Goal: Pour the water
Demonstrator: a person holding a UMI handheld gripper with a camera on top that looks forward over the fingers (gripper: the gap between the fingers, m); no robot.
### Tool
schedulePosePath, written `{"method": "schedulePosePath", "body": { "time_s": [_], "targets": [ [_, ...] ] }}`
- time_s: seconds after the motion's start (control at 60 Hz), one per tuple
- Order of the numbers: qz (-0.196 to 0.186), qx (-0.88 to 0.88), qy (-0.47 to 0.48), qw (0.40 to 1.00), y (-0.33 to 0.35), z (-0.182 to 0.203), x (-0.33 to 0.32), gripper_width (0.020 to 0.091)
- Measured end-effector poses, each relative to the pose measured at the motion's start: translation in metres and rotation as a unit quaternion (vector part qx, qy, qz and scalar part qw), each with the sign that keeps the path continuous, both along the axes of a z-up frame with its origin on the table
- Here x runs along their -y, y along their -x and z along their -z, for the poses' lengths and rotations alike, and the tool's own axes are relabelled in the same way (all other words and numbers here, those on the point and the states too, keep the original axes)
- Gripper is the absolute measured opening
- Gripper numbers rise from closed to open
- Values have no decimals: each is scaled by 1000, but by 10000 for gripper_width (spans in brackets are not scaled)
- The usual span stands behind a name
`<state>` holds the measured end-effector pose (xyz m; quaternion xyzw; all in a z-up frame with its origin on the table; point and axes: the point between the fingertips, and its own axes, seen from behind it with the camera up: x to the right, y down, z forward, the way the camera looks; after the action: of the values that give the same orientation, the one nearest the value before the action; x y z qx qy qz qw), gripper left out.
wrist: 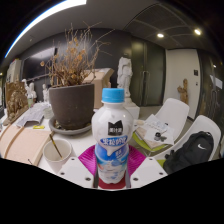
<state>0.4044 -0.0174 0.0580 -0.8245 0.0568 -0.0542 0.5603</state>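
Gripping the bottle (113, 135) low on its body, the claw (112, 168) has both pink pads (88, 160) pressed against its sides, closed to the bottle's width. It is a white bottle, upright, with a light blue cap and a blue-and-red label. Just to its left a paper cup (56, 153) stands on the white desk (150, 168), apart from the bottle. To the right lies a black shoe (192, 153). Behind the bottle and to the left, a dark pot with a dried plant (72, 95) sits on a saucer. Farther back, a white chair (174, 113) stands on the right.
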Motion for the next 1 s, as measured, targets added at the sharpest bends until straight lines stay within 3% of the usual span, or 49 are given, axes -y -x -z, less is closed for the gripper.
{"method": "schedulePosePath", "body": {
  "time_s": [0.117,0.283,0.317,0.383,0.4,0.45,0.667,1.0],
  "targets": [
    [1,-5,-13,1000,2,5,1,382],
    [8,-3,-9,1000,1,5,5,519],
    [12,-5,-1,1000,1,5,7,596],
    [15,-5,9,1000,2,1,14,856],
    [16,-5,11,1000,2,0,16,870],
    [19,-4,22,1000,6,-4,23,840],
    [30,7,56,998,46,-48,89,851],
    [40,27,109,993,157,-128,257,856]
  ]
}}
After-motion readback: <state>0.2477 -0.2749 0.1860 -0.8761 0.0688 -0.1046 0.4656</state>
